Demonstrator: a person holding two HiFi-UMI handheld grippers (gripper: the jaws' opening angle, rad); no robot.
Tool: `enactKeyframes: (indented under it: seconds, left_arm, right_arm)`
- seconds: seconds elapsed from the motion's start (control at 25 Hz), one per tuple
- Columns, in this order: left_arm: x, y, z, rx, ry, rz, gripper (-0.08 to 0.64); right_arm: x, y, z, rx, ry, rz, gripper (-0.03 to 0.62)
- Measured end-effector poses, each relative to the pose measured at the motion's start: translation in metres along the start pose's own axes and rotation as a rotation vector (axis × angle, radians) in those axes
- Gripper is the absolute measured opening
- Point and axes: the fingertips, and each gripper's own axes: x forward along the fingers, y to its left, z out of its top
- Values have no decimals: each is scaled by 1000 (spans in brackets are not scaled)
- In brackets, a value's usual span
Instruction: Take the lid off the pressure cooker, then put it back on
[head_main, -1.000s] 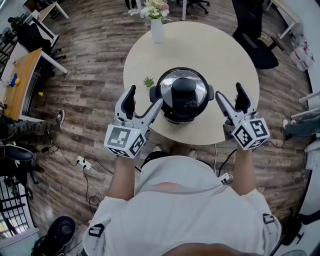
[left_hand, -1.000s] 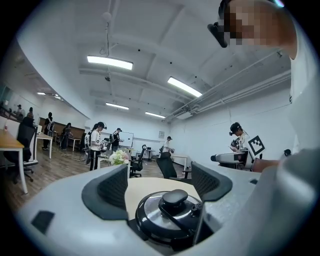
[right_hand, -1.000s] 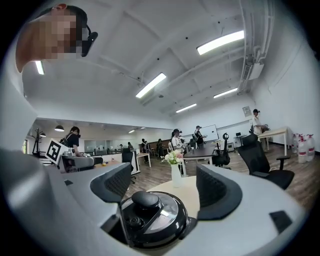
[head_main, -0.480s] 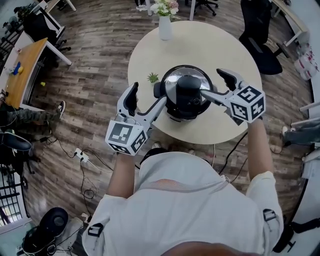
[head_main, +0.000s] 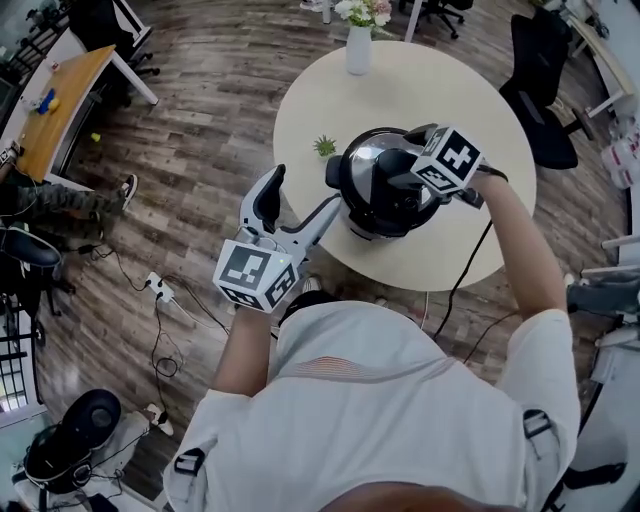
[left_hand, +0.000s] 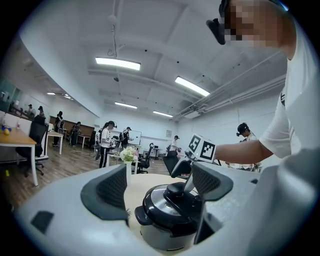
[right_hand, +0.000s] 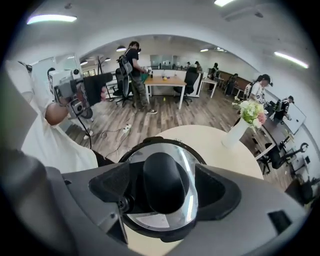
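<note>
Left arm: forearm reaches forward at the lower left of the head view, and the left gripper (head_main: 308, 190) is held level, aimed at the pressure cooker (head_main: 375, 205). Right arm: it reaches in from the right, elbow bent, with the right gripper (right_hand: 165, 192) tipped steeply down over the lid (right_hand: 150, 220).

Count: one pressure cooker, one lid (seated on the pot), one vase (head_main: 358, 45) of flowers, one small plant (head_main: 325, 147), all on one round table (head_main: 320, 90). The cooker sits near the table's lower edge, centre-right of the head view.

Left gripper: jaws have just been opening and now stand wide. Nothing is gripped, and the cooker lies beyond the tips.

Right gripper: jaws have just been opening and now stand wide, one pad on each side of the lid's black knob (head_main: 392, 165). The pads are not clamped on it, and contact cannot be confirmed.
</note>
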Motion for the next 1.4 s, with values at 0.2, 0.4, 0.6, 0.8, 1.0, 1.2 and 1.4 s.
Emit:
enactKeyframes:
  seconds: [0.2,0.4,0.6,0.8,1.0,1.2,1.4]
  left_arm:
    - [-10,5,-3,-11,-5,14,394]
    - [-14,10,-7,-19,2,16,394]
    - [-13,11,-12,-30,8,-4,394]
    - [-11,10,-9,-32,6,-28,394]
    - [-10,7,-13,-35,17,-41,394]
    - [-9,7,-15,-32,26,-43,394]
    - [1,14,-28,-132,31,-69,394]
  right_arm:
    - [31,1,-15,-33,146,55,411]
    - [37,3,-18,-36,187,85,411]
    - [42,8,-24,-55,232,97,403]
    - [43,3,-23,-40,237,95,345]
    - [43,2,-23,-46,258,102,310]
    - [43,2,-24,-47,281,107,307]
    - [47,-1,-25,-43,297,100,308]
